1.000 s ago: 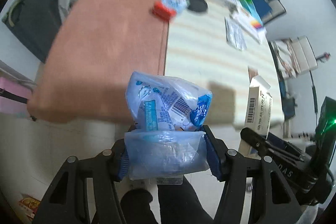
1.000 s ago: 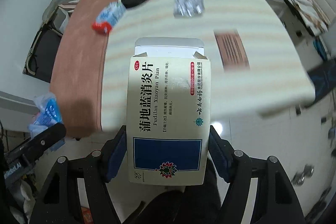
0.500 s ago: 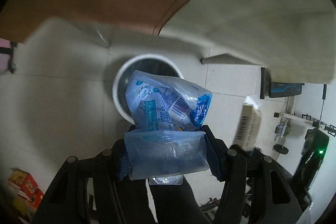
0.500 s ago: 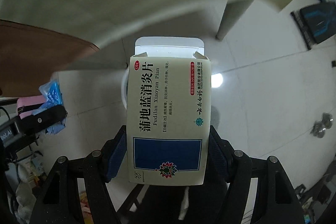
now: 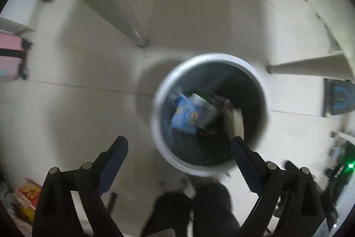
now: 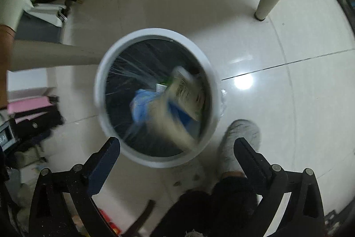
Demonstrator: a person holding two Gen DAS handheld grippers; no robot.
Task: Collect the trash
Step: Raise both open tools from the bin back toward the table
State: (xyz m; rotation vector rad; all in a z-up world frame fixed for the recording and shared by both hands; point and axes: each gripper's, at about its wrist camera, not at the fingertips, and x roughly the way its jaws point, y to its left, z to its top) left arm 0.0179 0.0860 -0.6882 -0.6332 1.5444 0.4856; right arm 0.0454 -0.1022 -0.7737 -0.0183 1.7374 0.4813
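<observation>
While both jaws are opening with nothing between them, keep the left gripper and right gripper over the bin. The blue wrapper and box drop inside.

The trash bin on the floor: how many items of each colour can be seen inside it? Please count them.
In the trash bin:
Blue: 1, plastic wrapper
Beige: 1, medicine box
Green and white: 1, blurred package
Total: 3 clear items; darker scraps are too blurred to count.

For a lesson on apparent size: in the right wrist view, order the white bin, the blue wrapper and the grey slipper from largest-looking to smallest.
1. white bin
2. grey slipper
3. blue wrapper, partly hidden by the blurred box, so its place below the slipper is uncertain.
</observation>
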